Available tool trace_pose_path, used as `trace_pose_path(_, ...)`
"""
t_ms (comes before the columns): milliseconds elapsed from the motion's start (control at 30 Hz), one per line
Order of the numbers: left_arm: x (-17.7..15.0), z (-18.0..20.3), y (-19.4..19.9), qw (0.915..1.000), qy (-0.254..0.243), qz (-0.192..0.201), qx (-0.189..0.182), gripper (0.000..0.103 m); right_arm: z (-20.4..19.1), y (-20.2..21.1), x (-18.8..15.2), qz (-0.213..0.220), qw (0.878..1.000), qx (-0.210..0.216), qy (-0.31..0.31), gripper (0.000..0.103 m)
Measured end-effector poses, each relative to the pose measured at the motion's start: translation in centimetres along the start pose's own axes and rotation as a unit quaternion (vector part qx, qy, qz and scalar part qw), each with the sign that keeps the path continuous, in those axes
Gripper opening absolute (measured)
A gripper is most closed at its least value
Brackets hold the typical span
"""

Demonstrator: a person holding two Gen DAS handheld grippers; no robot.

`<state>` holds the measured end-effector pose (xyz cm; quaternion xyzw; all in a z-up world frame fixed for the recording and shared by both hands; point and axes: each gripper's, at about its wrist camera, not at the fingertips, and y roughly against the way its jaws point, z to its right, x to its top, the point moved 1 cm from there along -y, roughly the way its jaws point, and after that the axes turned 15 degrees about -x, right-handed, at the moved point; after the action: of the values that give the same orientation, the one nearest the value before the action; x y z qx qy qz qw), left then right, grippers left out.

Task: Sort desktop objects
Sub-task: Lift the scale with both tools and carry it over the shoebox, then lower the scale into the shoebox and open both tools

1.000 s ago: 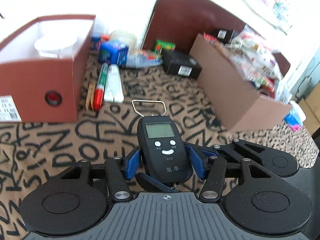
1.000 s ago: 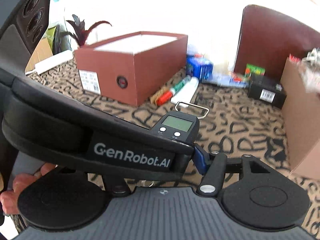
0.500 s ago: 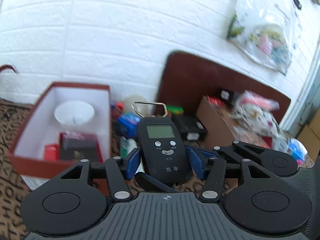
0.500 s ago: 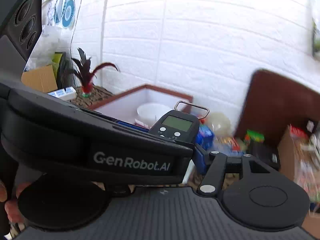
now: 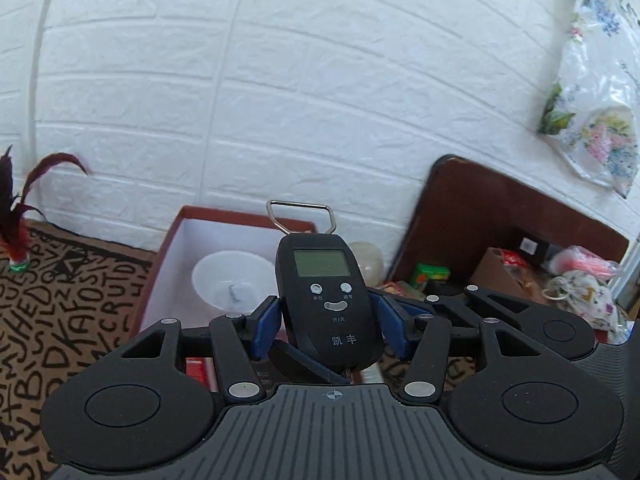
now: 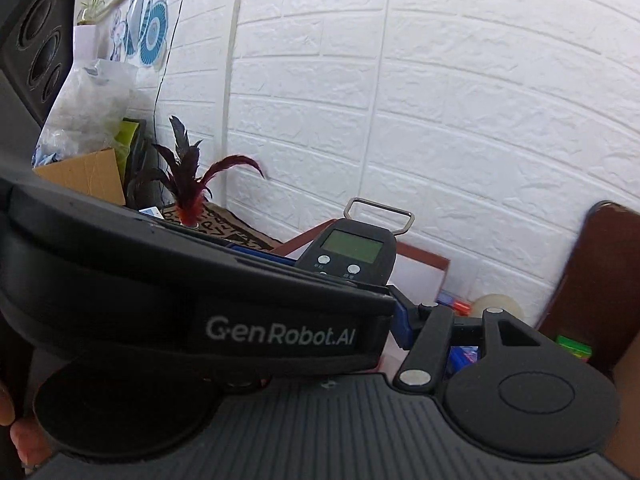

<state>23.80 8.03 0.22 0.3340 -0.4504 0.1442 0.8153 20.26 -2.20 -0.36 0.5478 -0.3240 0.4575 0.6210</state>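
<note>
While left tool (image 5: 329, 328) pinches black digital hanging scale (image 5: 328, 304) by its sides, scale upright, held above red box (image 5: 172, 248) holding white bowl (image 5: 230, 280), right tool's (image 6: 400, 320) spread hidden, cannot tell.

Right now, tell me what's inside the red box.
The red box holds a white bowl with a small item in it at the far end. Near the front, something red peeks out; the left gripper and its scale cover the rest.
</note>
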Motion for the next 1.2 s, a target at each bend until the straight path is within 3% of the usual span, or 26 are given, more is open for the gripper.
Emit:
trace_pose_path(333,-0.5,-6.1,-2.5,0.999,0.018,-0.041,-0.01,0.068,-2.7,-6.0,-0.8,-0.044,0.999,-0.003,-0.008,0.066)
trace_pose_path(700,-1.7,-9.7,-3.6,0.9972,0.035,-0.065,-0.014,0.068,-4.8,-8.8,-2.3,-0.084,0.996,0.0,-0.01,0.067)
trace_pose_path(767,-1.7,-9.5,-3.3,0.9979,0.023,-0.057,-0.019,0.08,-4.8,-9.2,-2.5,-0.096,0.995,0.003,-0.014,0.068)
trace_pose_path(867,-1.4,-8.8,-2.3,0.999,-0.003,-0.033,-0.029,0.103,-4.6,-9.1,-2.5,-0.089,0.996,-0.01,-0.012,0.079)
trace_pose_path(967,-1.3,-8.2,-1.7,0.9994,-0.019,-0.023,-0.02,0.103,-4.2,-8.7,-2.4,-0.077,0.997,-0.028,-0.005,0.093)
trace_pose_path(1067,-1.5,-8.2,-1.7,0.9993,-0.004,-0.033,-0.018,0.103,-4.0,-8.1,-2.4,-0.073,0.997,-0.038,-0.001,0.1)
trace_pose_path(1200,-1.9,-8.0,-1.7,0.9991,0.008,-0.039,-0.018,0.103,-3.8,-7.4,-2.6,-0.068,0.997,-0.045,0.003,0.102)
